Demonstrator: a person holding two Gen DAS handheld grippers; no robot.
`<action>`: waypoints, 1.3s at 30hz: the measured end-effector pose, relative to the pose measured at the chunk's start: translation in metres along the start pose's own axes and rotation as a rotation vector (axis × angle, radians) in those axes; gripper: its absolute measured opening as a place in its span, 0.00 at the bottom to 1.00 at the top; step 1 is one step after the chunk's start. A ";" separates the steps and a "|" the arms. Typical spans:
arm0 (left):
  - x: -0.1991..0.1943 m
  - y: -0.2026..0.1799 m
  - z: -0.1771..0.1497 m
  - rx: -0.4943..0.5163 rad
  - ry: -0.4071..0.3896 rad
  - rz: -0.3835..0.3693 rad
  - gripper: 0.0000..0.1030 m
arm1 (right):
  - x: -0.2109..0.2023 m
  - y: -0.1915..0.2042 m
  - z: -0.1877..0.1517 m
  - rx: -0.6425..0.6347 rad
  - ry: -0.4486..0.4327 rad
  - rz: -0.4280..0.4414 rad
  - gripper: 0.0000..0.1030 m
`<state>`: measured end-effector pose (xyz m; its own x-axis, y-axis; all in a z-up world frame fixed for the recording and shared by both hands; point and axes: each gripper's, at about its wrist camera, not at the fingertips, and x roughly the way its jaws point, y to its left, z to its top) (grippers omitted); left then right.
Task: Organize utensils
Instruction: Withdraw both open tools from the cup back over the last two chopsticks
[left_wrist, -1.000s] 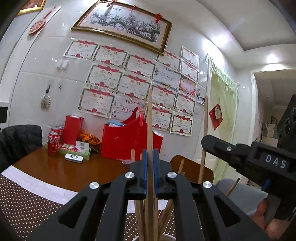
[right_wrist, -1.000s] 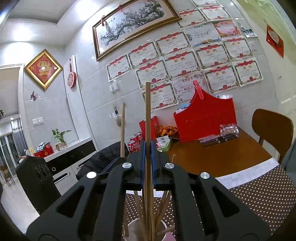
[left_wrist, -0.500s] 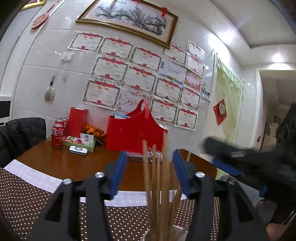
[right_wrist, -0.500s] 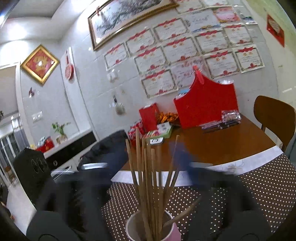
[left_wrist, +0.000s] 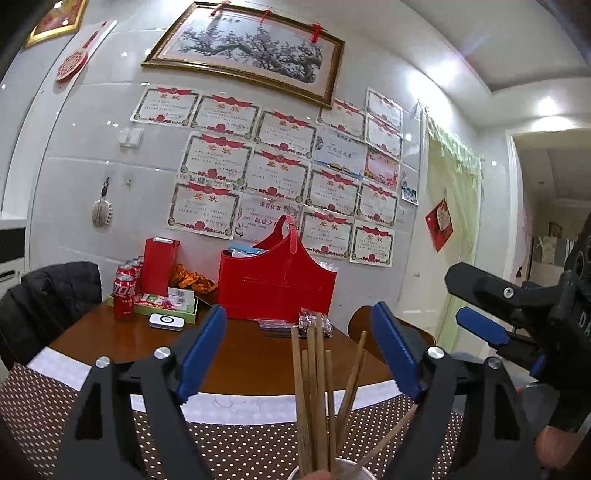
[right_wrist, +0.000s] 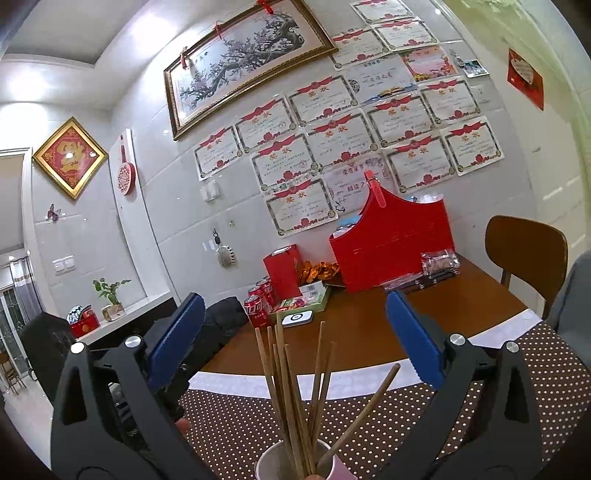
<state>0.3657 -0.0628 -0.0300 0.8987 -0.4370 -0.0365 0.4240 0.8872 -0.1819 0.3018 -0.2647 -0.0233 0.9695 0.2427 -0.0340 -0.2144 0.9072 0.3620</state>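
The left claw (left_wrist: 299, 354) stands wide, its blue pads (left_wrist: 201, 354) well clear of the chopsticks (left_wrist: 314, 387) that rise between them; its jaws have just been opening and grip nothing. The right claw (right_wrist: 295, 338) is likewise spread wide, blue pads (right_wrist: 413, 339) apart from the chopsticks (right_wrist: 288, 391) on both sides; its jaws too have just been opening and hold nothing. In the left view the right claw (left_wrist: 476, 314) shows at the right edge, with part of a hand (left_wrist: 557, 450) below it.

The chopsticks are plain light-brown wooden sticks, a loose bundle standing in a cup (right_wrist: 269, 461). Most stand near upright and close together; a few lean off to the right, one steeply. The cup is white inside with a pink outer wall, seen only at its rim at the bottom of both views.

The cup sits on a brown dotted cloth (right_wrist: 229, 424) with a white border, laid over a wooden surface (right_wrist: 369, 332). Farther back on the surface are a red bag (right_wrist: 395, 247), a red box (right_wrist: 282, 273), cola cans (right_wrist: 256, 310), a green tray (left_wrist: 186, 314) and a small white device (right_wrist: 297, 317). A wooden chair (right_wrist: 524, 251) stands at the right. Certificates (left_wrist: 273, 173) and a framed painting (left_wrist: 247, 48) cover the tiled wall.
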 end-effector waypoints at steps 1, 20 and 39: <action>-0.003 -0.004 0.004 0.018 0.008 0.016 0.79 | -0.003 0.001 0.003 0.002 0.001 0.008 0.94; -0.109 -0.002 -0.015 0.086 0.330 0.188 0.80 | -0.088 0.033 -0.018 -0.070 0.265 -0.095 0.94; -0.128 -0.017 -0.165 0.125 0.789 0.192 0.80 | -0.131 -0.009 -0.123 0.034 0.541 -0.159 0.94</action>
<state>0.2244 -0.0464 -0.1839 0.6338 -0.2098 -0.7445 0.3220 0.9467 0.0073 0.1620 -0.2627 -0.1364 0.7886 0.2532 -0.5603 -0.0577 0.9377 0.3426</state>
